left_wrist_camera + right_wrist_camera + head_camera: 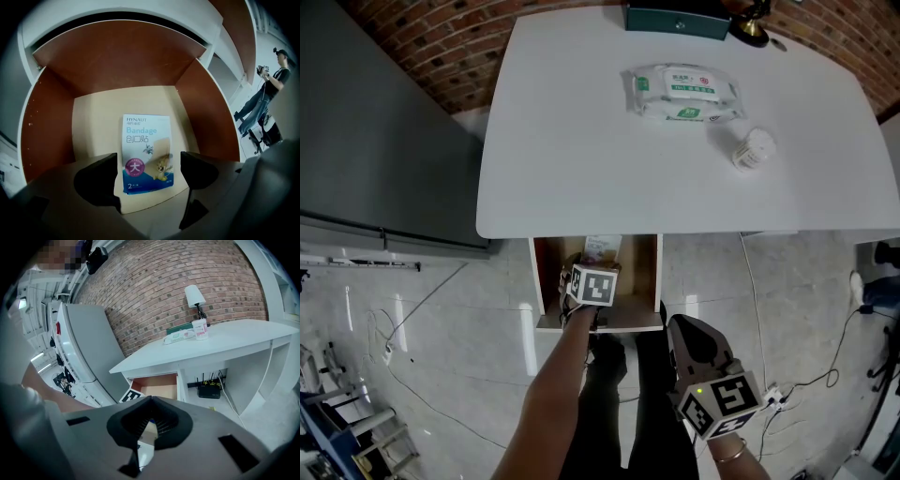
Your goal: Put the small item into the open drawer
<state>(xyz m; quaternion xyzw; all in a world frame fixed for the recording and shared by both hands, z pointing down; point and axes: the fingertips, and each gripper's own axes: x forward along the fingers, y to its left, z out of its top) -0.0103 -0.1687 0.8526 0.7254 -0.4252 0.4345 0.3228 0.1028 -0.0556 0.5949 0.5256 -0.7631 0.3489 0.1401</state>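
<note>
Nearest the person, the right gripper (151, 401) hung with fingers clenched on nothing, well back from the drawer (93, 126). The left gripper (149, 171) reached into the drawer, fingers spread and gripping nothing. The bandage packet (146, 150) lay flat on the drawer floor, its near short edge between the fingertips and its long axis running straight ahead toward the back wall. Above stood the table (581, 141).
</note>
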